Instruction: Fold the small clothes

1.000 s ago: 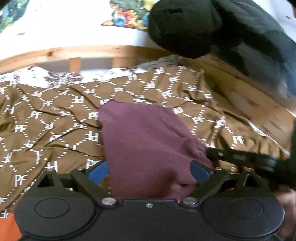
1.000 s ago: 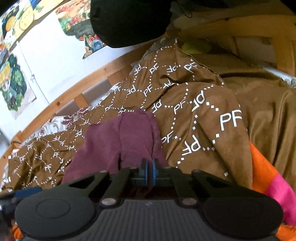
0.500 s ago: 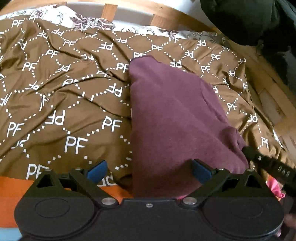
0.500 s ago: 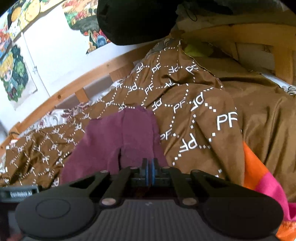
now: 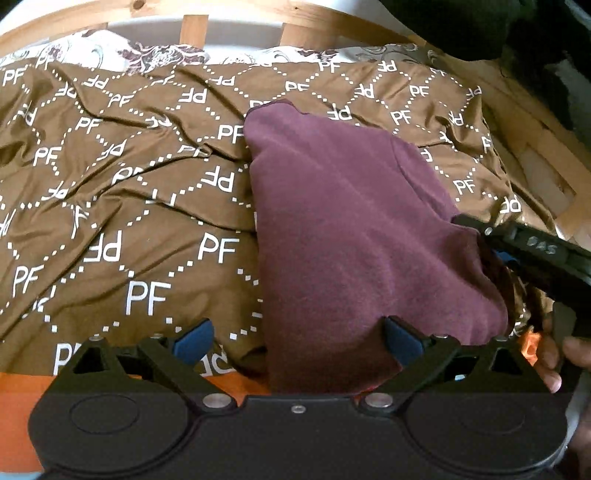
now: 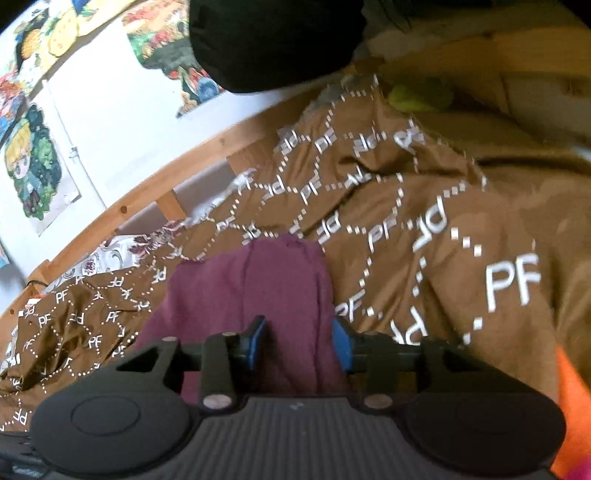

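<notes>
A maroon garment (image 5: 351,229) lies folded on the brown blanket (image 5: 110,206) printed with white "PF" letters. My left gripper (image 5: 298,339) hangs open and wide over the garment's near edge; its right pad (image 5: 402,341) rests against the cloth and its left pad is over the blanket. In the right wrist view the same garment (image 6: 251,288) runs forward from my right gripper (image 6: 299,343). Its jaws are opening, with a loose fold of maroon cloth between the blue pads and a gap beside it. In the left wrist view, the right gripper (image 5: 524,254) sits at the garment's right corner.
A wooden bed rail (image 5: 229,14) runs along the far side, with a white wall and cartoon posters (image 6: 33,166) behind. A black garment (image 6: 273,40) hangs overhead. Orange bedding (image 6: 572,406) shows at the near right, and a hand (image 5: 565,354) holds the right tool.
My right gripper's jaws, shut on the maroon cloth before, have parted. The left gripper has sunk and tipped down, so the garment now fills more of its view.
</notes>
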